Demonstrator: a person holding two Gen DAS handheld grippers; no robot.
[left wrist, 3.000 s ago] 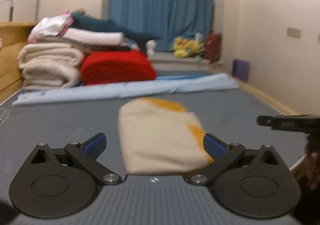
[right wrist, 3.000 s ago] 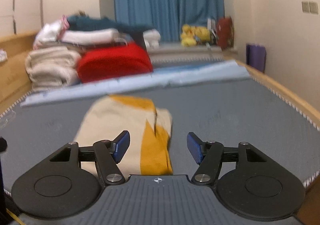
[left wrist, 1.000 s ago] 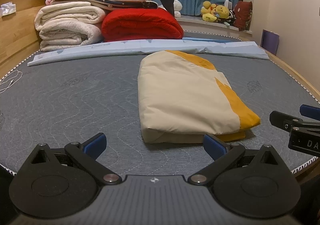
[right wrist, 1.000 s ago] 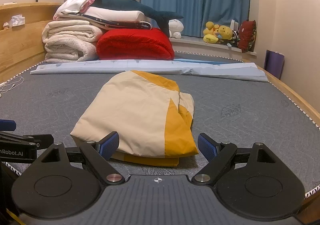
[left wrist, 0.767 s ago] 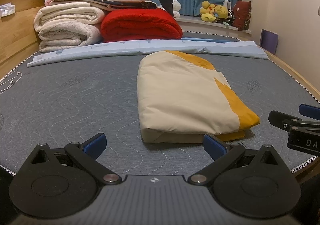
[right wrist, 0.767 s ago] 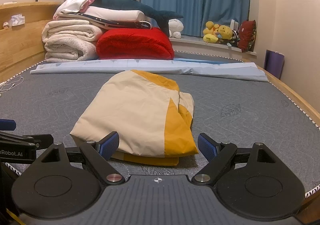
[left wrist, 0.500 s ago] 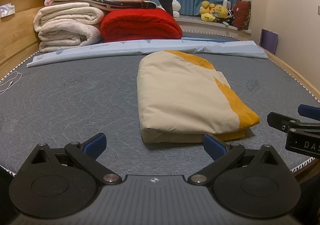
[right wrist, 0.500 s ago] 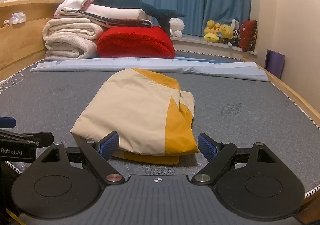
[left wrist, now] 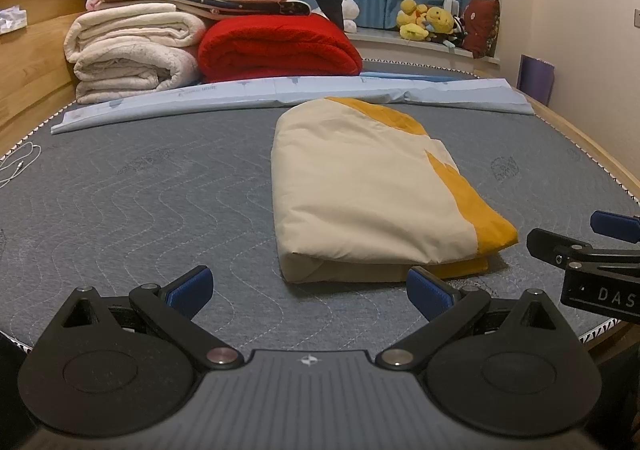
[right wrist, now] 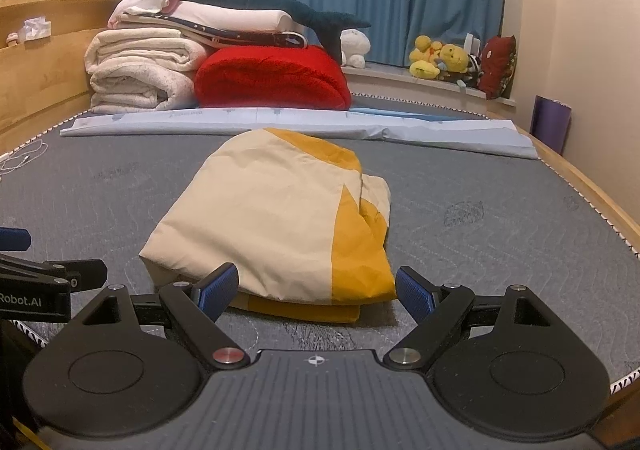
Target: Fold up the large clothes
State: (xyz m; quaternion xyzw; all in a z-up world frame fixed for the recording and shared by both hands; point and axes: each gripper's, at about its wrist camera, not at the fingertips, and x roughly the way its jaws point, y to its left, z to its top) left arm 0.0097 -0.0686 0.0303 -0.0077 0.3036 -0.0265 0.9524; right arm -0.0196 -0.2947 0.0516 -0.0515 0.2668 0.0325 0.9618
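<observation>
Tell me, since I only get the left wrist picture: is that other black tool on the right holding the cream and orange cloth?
Observer: No. The right wrist view shows the right gripper open, its blue pads wide apart at the near edge of the folded garment, gripping nothing.
Operator: Is the fold's right side neat?
Observer: Not quite. A cream layer bulges out past the orange panel there.
Operator: Where does my own tool sit?
Observer: In the right wrist view, the left gripper is off the garment's near left corner, not touching it.
</observation>
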